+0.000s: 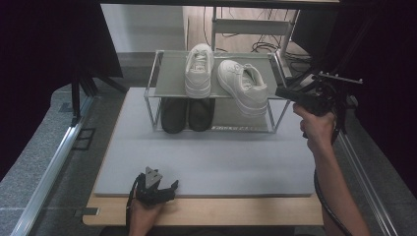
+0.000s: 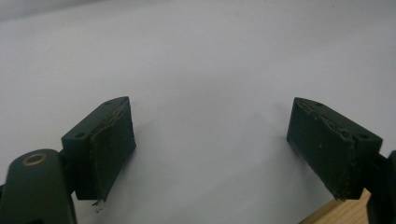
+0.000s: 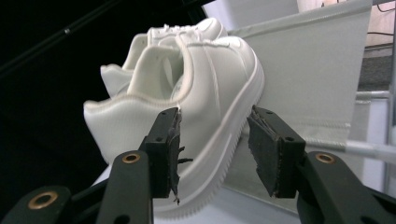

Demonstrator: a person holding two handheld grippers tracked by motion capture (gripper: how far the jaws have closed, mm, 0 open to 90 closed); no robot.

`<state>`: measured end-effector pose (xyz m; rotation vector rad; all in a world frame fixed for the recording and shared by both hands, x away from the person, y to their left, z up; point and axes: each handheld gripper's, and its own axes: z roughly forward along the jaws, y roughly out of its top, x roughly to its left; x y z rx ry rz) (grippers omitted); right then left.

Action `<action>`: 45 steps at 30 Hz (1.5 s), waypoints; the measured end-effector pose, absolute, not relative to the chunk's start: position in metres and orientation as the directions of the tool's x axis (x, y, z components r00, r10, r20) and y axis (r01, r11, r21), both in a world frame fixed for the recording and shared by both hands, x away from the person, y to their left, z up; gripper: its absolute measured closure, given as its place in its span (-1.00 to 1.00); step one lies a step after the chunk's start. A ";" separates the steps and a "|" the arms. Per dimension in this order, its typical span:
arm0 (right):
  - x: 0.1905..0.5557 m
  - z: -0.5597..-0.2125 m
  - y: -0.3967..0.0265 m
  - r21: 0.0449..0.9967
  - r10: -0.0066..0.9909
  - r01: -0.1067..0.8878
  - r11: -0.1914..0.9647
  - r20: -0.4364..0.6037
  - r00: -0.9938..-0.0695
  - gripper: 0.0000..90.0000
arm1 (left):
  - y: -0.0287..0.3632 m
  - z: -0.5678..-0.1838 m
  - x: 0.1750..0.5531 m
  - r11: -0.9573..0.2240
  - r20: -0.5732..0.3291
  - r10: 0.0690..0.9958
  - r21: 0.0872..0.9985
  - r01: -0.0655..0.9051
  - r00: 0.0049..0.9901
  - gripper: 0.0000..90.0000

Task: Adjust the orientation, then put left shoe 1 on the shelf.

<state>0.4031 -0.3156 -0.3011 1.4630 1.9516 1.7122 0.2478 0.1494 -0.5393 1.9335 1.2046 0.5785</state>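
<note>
**Right gripper lining up on the askew white shoe**

The left gripper [image 1: 160, 189] rests at the mat's [image 1: 206, 162] near edge, jaws wide, holding nothing. On the rack's [image 1: 173, 73] top shelf, by its right edge, the skewed shoe [image 1: 243, 86] awaits straightening. The right gripper [image 3: 215, 149], held level with forearm raised, brackets the heel half-open, apparently without gripping; it likely needs to close next.

Two black jaws rise from the bottom of the right gripper view, standing apart with the sole edge of a white sneaker [image 3: 215, 93] showing in the gap between them, though whether either pad touches it cannot be told. The right gripper [image 3: 215, 154] looks at the shoe's heel end, tilted, its collar just above the near-side jaw and a second white sneaker [image 3: 154, 42] behind it. Beyond the far-side jaw runs the grey shelf [image 3: 317, 70] with its metal rail [image 3: 369, 148].
</note>
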 end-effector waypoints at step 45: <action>0.376 -0.338 -0.280 0.856 0.689 0.516 0.017 0.364 -0.626 1.00 | 0.149 -0.539 0.248 -0.256 -0.018 0.894 0.800 0.543 0.448 -0.67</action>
